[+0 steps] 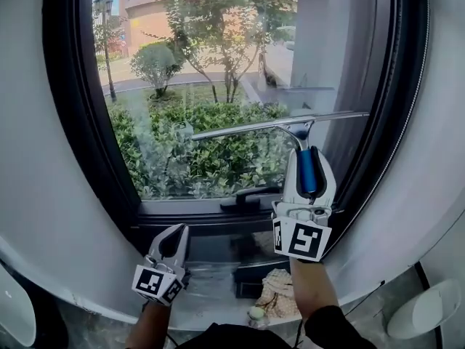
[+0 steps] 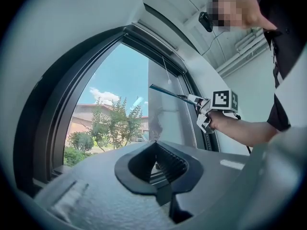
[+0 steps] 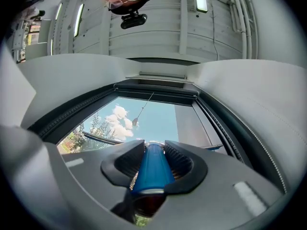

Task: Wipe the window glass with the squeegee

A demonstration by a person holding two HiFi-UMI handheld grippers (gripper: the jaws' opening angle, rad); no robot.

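Head view: the right gripper (image 1: 308,155) is held up in front of the window glass (image 1: 196,64). Its two fingers pinch the blue handle (image 1: 308,174) of the squeegee (image 1: 299,133). The long blade (image 1: 251,128) lies across the right half of the glass, about halfway up. It is a little tilted, with its right end higher and close to the dark window frame (image 1: 385,122). It looks to be touching the glass, but I cannot be sure from here. A dark latch (image 1: 251,195) sits on the bottom of the frame, below the blade. The left gripper (image 1: 176,229) is low down by the sill, well apart from the squeegee.

Left gripper view: the left gripper's fingers are pressed together, with nothing between them. Far off, the right gripper holds the squeegee up at the glass.

Right gripper view: the blue handle sits snug between the two fingers, which squeeze it from both sides. Past it, the blade shows as a dark bar across the glass. A thin cord (image 3: 136,119) hangs in front of the glass higher up.

To wipe well, I think the grip on the handle should be kept tight so the squeegee does not twist. The whole blade should press flat on the glass, with the same push at both ends, so no wet lines get left. A slow, straight pull down looks best, stopping before the blade bumps the latch. The left gripper is best kept out of the way.
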